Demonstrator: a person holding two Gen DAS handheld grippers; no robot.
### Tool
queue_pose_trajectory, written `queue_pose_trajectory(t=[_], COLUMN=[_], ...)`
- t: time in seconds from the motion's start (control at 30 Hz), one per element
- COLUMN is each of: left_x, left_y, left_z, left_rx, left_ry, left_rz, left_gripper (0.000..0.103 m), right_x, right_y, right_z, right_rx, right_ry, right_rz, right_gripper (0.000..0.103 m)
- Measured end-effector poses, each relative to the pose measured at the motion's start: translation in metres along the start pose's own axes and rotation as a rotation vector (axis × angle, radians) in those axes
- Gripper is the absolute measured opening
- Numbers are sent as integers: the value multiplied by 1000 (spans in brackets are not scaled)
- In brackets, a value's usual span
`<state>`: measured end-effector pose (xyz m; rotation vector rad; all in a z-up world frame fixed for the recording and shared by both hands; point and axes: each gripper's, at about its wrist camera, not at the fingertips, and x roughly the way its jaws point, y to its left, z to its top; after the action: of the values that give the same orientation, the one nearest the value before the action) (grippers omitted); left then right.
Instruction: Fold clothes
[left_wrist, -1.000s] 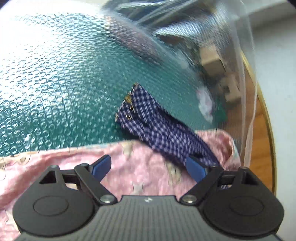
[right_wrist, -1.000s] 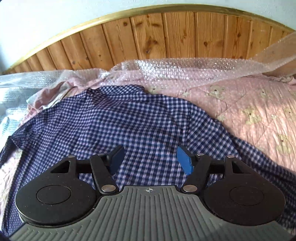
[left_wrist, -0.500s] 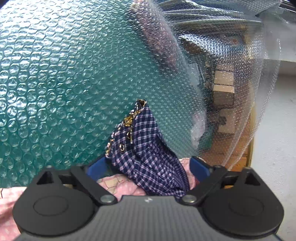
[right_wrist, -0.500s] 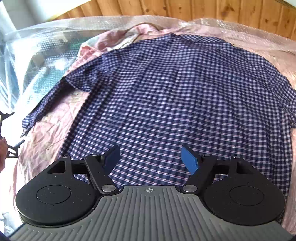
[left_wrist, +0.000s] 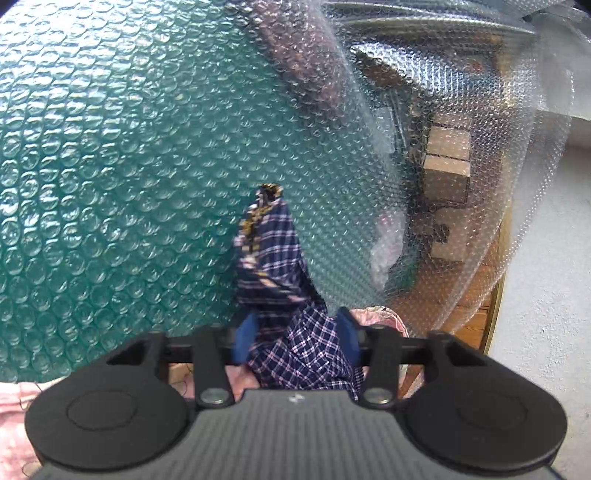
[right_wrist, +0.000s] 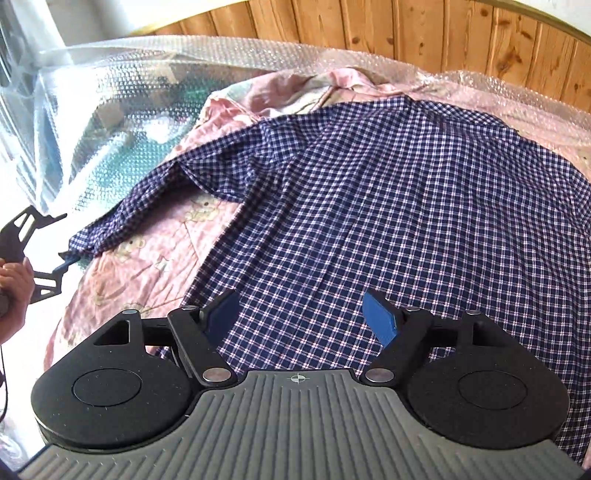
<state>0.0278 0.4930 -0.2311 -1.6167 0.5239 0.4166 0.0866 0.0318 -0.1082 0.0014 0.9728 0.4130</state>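
Observation:
A navy and white checked shirt (right_wrist: 388, 206) lies spread on a pink quilt (right_wrist: 155, 266). Its left sleeve (right_wrist: 140, 199) stretches out toward the bed's edge. In the left wrist view my left gripper (left_wrist: 295, 325) has its jaws closing, and the blue pads press on the sleeve end (left_wrist: 269, 251), whose cuff sticks up beyond them. The right wrist view shows that same gripper (right_wrist: 64, 262) at the far left, held in a hand (right_wrist: 13, 291), pinching the cuff. My right gripper (right_wrist: 299, 306) hovers open over the shirt's lower body with nothing between its pads.
Bubble wrap (left_wrist: 129, 147) hangs close in front of the left gripper, over something teal. Cardboard boxes (left_wrist: 447, 162) show through it at the right. Bubble wrap (right_wrist: 110, 110) also edges the bed, and a wooden headboard (right_wrist: 406, 33) stands behind.
The left jaws have gone from wide open around the sleeve end to pinched on it, and the cuff now stands upright. The right gripper swung left across the shirt.

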Motion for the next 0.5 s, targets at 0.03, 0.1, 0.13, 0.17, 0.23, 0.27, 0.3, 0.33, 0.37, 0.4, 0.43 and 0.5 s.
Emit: queue_pose_trajectory(t=[0.03,0.1,0.13,0.17,0.23,0.27,0.3,0.33,0.37,0.4,0.43,0.5], left_x=[3,2,0,-3,-11,-16,-20,-24,-26,-22,-15,0], left_y=[-5,-27,-44,-64,-115,-137,-154,-171,-180,-175,-164,-143], left_z=[0,-8,-15,-27,-70,-105,-147,-190,-230,-264,-290,-320], left_rx=[31,165,254,361,660,839,1030,1221,1390,1521,1606,1673], left_ry=[13,16,15,20,51,93,152,211,284,358,408,483], left_rz=[1,-9,-24,-50,-123,-167,-219,-271,-310,-319,-302,-255], left_gripper=[6,3,2,2,2,2,2,1,1,1,1,1], right_x=[0,0,0,0,-2,-5,-7,-9,-11,-10,-7,1], right_y=[-1,-2,-2,-4,-12,-18,-27,-38,-50,-60,-70,-88], right_z=[0,3,6,10,18,24,29,32,35,34,32,25], right_rx=[6,20,28,41,86,131,192,267,346,416,481,599], right_ry=[0,-4,-8,-15,-38,-58,-87,-122,-159,-185,-204,-232], right_rz=[0,5,8,17,51,82,123,174,230,282,334,427], right_gripper=[77,77,77,77,77,77,78,79,84,88,90,91])
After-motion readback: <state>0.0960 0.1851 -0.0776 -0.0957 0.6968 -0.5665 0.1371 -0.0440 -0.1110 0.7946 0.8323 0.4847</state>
